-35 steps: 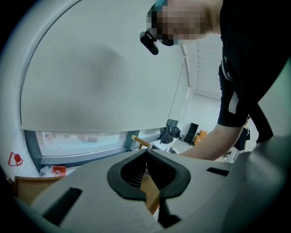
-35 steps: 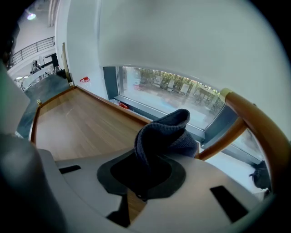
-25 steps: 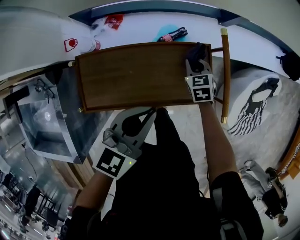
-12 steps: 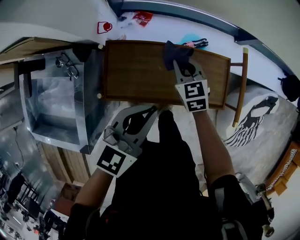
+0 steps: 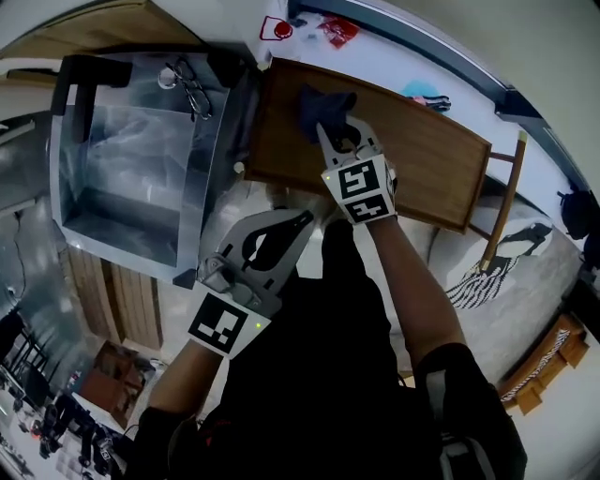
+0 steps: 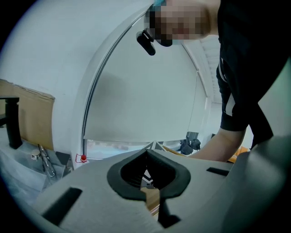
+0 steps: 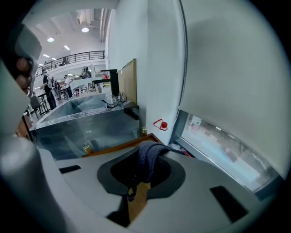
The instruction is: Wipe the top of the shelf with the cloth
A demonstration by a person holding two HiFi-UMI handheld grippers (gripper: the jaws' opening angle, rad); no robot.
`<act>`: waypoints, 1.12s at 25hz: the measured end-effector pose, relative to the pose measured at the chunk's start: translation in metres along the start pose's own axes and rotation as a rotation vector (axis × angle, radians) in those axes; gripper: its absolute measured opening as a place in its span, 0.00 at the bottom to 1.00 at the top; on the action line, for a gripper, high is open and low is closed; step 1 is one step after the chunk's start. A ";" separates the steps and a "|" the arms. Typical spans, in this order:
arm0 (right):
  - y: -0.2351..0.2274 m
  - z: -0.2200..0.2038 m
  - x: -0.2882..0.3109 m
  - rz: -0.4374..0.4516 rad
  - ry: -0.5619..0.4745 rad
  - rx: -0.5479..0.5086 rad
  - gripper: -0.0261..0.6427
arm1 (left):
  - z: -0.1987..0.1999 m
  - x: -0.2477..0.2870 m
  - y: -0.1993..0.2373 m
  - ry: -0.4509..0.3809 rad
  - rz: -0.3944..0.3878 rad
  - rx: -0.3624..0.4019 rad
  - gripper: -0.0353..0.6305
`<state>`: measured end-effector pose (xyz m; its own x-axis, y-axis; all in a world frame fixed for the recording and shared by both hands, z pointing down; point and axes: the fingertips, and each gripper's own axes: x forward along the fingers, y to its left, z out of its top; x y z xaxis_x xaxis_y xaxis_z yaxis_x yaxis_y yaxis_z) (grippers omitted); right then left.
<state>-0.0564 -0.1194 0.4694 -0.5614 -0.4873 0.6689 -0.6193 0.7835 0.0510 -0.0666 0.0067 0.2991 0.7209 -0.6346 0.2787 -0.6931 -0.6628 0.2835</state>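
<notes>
The brown wooden shelf top (image 5: 422, 159) runs across the upper middle of the head view. A dark blue-grey cloth (image 5: 317, 111) lies bunched on its left part, and my right gripper (image 5: 330, 127) is shut on the cloth there. The right gripper view shows that cloth (image 7: 148, 159) hanging between the closed jaws, over the shelf's wooden edge (image 7: 119, 145). My left gripper (image 5: 302, 218) hangs below the shelf's near edge, off the wood, its jaws shut with nothing in them. The left gripper view shows the left gripper (image 6: 148, 152) pointing at a white wall.
A steel sink unit (image 5: 131, 169) with a black tap (image 7: 109, 82) stands left of the shelf. Behind the shelf is a white ledge with a red packet (image 5: 336, 28) and a teal item (image 5: 424, 92). A wooden chair (image 5: 502, 202) stands at the right.
My right gripper has drawn the cloth leftward along the shelf top, from its right end to near its left end. The left gripper stays where it was.
</notes>
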 end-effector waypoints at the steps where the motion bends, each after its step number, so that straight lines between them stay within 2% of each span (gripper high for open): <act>1: 0.010 0.000 0.007 0.016 0.009 -0.012 0.10 | -0.001 -0.006 0.003 -0.002 0.005 -0.007 0.08; 6: 0.048 -0.007 0.044 0.075 0.067 -0.043 0.10 | -0.007 -0.031 0.010 -0.018 0.008 -0.027 0.08; 12: 0.072 -0.031 0.087 0.113 0.162 -0.077 0.10 | -0.015 -0.049 0.010 -0.021 -0.012 -0.045 0.08; 21: 0.079 -0.040 0.112 0.113 0.191 -0.094 0.10 | -0.029 -0.058 0.022 -0.009 -0.008 -0.080 0.08; 28: 0.071 -0.049 0.105 0.103 0.194 -0.062 0.10 | -0.025 -0.046 0.017 -0.005 -0.016 -0.054 0.08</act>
<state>-0.1324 -0.0964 0.5796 -0.5001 -0.3254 0.8025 -0.5263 0.8502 0.0168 -0.1116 0.0342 0.3147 0.7321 -0.6261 0.2686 -0.6803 -0.6508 0.3372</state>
